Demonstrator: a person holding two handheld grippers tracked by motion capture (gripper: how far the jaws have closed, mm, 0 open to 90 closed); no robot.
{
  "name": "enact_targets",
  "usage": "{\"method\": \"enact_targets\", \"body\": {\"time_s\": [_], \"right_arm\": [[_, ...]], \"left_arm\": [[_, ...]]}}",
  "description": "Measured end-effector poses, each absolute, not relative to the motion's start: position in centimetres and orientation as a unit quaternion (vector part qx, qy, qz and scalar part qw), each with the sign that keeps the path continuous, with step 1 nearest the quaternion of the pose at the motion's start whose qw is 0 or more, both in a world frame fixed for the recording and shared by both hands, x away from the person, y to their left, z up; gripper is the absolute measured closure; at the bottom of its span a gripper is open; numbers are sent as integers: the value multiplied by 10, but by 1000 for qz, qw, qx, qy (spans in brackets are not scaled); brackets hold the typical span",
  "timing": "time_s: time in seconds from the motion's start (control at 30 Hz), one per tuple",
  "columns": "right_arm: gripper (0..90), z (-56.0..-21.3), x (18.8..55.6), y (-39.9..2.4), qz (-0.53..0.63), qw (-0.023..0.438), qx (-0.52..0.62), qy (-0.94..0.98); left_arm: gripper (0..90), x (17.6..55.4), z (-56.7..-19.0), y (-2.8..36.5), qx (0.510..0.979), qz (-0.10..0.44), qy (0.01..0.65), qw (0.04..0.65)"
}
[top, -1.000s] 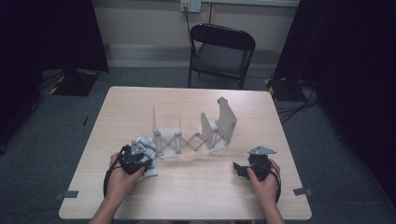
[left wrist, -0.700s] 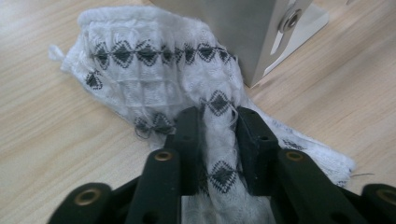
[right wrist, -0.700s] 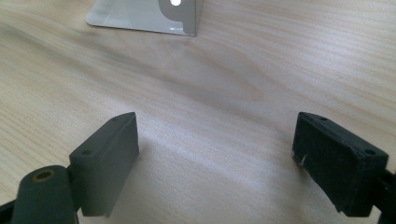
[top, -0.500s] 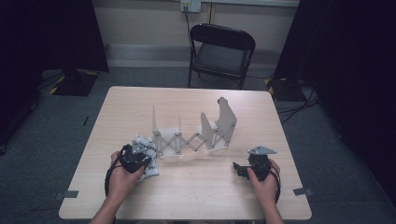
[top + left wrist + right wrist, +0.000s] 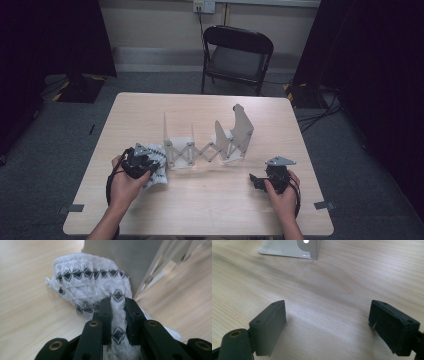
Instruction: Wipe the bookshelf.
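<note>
You are working with a white knit cloth (image 5: 87, 287) patterned in rows of small black diamonds, lying bunched on the table (image 5: 210, 200) at the near left, just beside the left end plate of the folding rack (image 5: 205, 145). Your left gripper (image 5: 117, 305) is pinching a ridge of that cloth: its jaws have just been closing, and in the left gripper view a fold of the knit is standing squeezed between the two black pads, with the rest of the bundle spilling ahead toward the grey plate. From the high view the left gripper (image 5: 139, 162) is sitting right over the cloth (image 5: 156, 170). Your right gripper (image 5: 327, 322) is resting apart at the near right of the table, jaws spread wide over bare wood and gripping nothing; from above the right gripper (image 5: 267, 180) is well clear of the rack. Judging by the look of it, the cloth is handling light, soft and limp: it is going to sag and trail from a single pinch, and the loose open knit could snag on the rack's edges. It seems neither slippery nor fragile. A bite on a thick gathered fold, as you are taking now, looks safer than a thin edge
</note>
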State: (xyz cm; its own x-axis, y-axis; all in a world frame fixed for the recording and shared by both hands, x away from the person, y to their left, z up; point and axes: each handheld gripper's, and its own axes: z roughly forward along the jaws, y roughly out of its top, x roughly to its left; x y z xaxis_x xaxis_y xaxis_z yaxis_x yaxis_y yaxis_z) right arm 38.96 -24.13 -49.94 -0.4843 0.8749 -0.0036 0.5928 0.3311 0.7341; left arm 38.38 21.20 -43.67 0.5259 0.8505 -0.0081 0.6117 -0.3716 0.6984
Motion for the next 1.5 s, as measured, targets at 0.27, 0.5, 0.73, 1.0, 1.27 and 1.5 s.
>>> {"method": "enact_targets", "body": {"time_s": [0.27,0.5,0.73,1.0,1.27,1.5], "right_arm": [[138,-499,389,-241,344,205,465,790],[138,-499,389,-241,344,205,465,790],[138,-499,389,-241,344,205,465,790],[138,-499,389,-241,344,204,464,790],[138,-499,389,-241,345,203,462,791],[138,-499,389,-241,345,203,460,792]], "left_arm": [[776,393,-387,210,793,218,439,362],[778,397,-408,202,791,210,446,363],[779,394,-437,200,793,205,443,366],[776,389,-465,197,805,192,441,347],[770,386,-479,196,807,184,443,344],[770,385,-473,198,806,179,452,337]]}}
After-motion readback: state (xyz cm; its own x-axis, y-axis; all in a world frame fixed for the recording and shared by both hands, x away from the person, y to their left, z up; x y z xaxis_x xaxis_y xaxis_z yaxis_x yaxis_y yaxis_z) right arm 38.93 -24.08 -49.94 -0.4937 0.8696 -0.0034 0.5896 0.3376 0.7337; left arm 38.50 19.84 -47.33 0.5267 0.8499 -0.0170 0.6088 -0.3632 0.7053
